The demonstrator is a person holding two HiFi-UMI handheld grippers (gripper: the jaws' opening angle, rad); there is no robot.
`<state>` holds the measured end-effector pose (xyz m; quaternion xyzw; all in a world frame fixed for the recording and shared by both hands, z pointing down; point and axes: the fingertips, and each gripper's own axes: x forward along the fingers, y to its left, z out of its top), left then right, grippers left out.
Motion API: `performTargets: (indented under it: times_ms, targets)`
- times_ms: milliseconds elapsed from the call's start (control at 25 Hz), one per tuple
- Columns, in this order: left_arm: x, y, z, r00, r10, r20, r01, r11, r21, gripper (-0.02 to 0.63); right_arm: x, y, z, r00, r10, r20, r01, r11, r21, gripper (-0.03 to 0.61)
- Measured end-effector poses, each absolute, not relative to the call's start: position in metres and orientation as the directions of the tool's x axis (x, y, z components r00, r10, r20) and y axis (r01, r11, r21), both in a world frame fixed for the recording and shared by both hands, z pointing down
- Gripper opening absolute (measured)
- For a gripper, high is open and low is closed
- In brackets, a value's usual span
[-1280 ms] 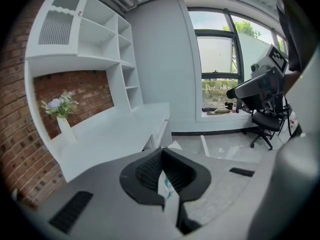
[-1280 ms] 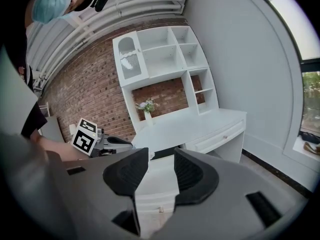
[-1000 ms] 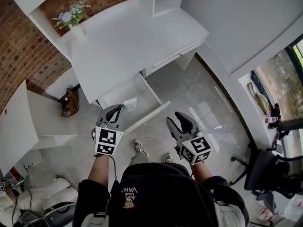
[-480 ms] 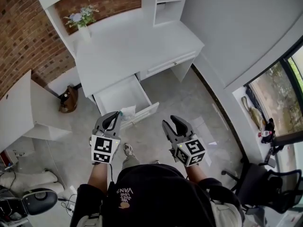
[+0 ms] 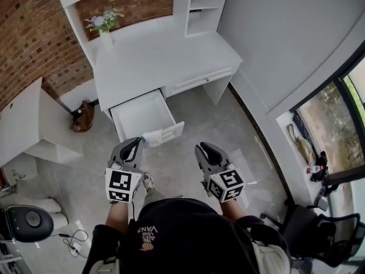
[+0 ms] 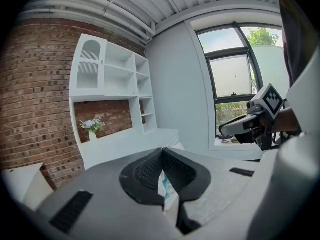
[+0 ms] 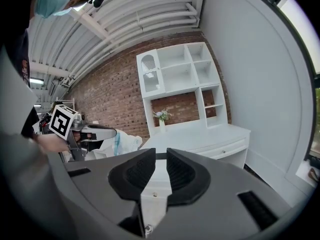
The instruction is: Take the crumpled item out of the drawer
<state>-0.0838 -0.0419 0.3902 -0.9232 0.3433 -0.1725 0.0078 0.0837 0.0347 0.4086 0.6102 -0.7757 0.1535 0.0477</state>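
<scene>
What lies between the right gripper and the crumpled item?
Only bare grey floor, as the head view shows. The left gripper holds the crumpled item. On the right gripper the jaws have just been closing, with nothing between them.

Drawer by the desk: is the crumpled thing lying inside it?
No, the crumpled thing is pinched in the left gripper, out in front of the open drawer.

Black top (image 5: 188, 233) with white print at 7 o'clock is worn. Grey left gripper (image 5: 136, 144) and right gripper (image 5: 204, 149) are fitted with black ribbed pads and black-and-white marker cubes (image 5: 121, 186); thin black cable (image 5: 135, 201) is seen on the left one.
</scene>
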Motion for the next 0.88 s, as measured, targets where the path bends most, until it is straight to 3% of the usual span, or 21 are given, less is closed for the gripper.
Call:
performTargets:
  times_ms: [280, 880]
  targets:
    - [-0.077, -0.007, 0.382, 0.703, -0.653, 0.282, -0.644, -0.753, -0.136, 0.006, 0.088, 0.058, 0.404, -0.275, -0.931, 0.241, -0.956, 0.239, -0.167, 0.005]
    - [-0.077, 0.051, 0.377, 0.693, -0.673, 0.260, -0.665, -0.736, -0.131, 0.006, 0.085, 0.099, 0.404, -0.309, -0.923, 0.228, -0.948, 0.280, -0.152, 0.000]
